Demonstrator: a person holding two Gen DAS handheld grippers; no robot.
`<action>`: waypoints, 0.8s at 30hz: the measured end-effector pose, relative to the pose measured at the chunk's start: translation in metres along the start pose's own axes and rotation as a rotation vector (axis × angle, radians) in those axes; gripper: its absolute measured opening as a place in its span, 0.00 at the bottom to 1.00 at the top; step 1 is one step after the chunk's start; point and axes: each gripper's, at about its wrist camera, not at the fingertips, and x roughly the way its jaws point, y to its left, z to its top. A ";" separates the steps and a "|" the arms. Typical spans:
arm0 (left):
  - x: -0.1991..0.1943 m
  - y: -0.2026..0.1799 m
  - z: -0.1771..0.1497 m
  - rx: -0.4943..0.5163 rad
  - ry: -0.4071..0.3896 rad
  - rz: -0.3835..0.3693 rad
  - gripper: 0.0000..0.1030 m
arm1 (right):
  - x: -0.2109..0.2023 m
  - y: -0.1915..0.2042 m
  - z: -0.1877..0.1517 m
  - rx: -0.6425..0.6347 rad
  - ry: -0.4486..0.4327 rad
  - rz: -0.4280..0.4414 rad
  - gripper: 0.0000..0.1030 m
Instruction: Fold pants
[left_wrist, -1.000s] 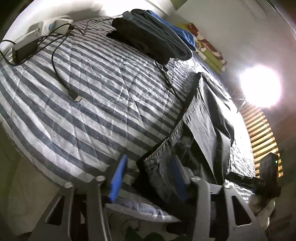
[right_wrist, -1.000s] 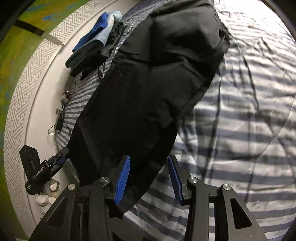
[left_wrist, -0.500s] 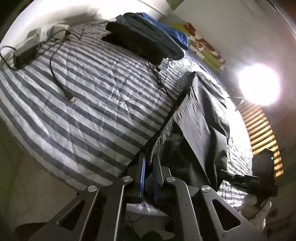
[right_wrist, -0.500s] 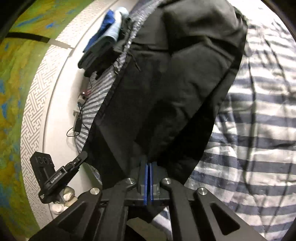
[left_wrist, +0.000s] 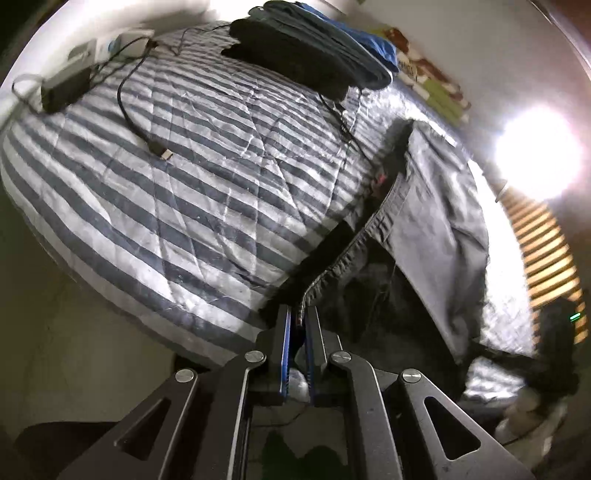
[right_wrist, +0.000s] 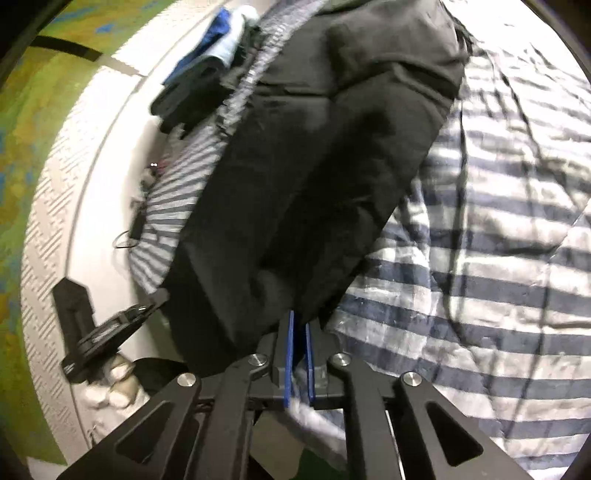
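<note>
**Both grippers pinched on near edge of pants — fold lift about to start**

Left gripper: jaws drawn nearly together after closing, then eased a touch wider; the stitched waistband edge of the black pants sits between the blue pads. Judged clamped on the cloth. The edge is raised slightly off the bed.

Right gripper: same pattern, jaws closed in and then eased slightly. The dark fabric of the pants runs down into the narrow gap between the pads. Judged grasping the hem or side edge; which part exactly cannot be told.

Pants lie lengthwise on the striped quilt along the bed's near side, running away from both grippers toward the far end. Part of the cloth already lies doubled over itself.

Farther off: loose charging cable and power adapter on the quilt, well apart from the pants. At the far end, a stack of folded clothes.

Step in hand: grasp done, fold not yet carried out.

Next move calls for lifting both corners together, evenly, carrying them over to the far end, keeping the edge taut. Risk: thin pinch slips if one side leads.
</note>
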 end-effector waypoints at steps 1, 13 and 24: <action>0.000 -0.001 0.001 0.008 0.003 0.018 0.16 | -0.008 -0.001 -0.001 -0.012 -0.014 -0.001 0.08; -0.016 -0.179 0.031 0.439 -0.047 -0.036 0.57 | -0.100 -0.077 0.069 0.002 -0.285 -0.231 0.15; 0.139 -0.366 0.033 0.858 0.101 0.044 0.57 | -0.059 -0.140 0.144 0.068 -0.214 -0.163 0.16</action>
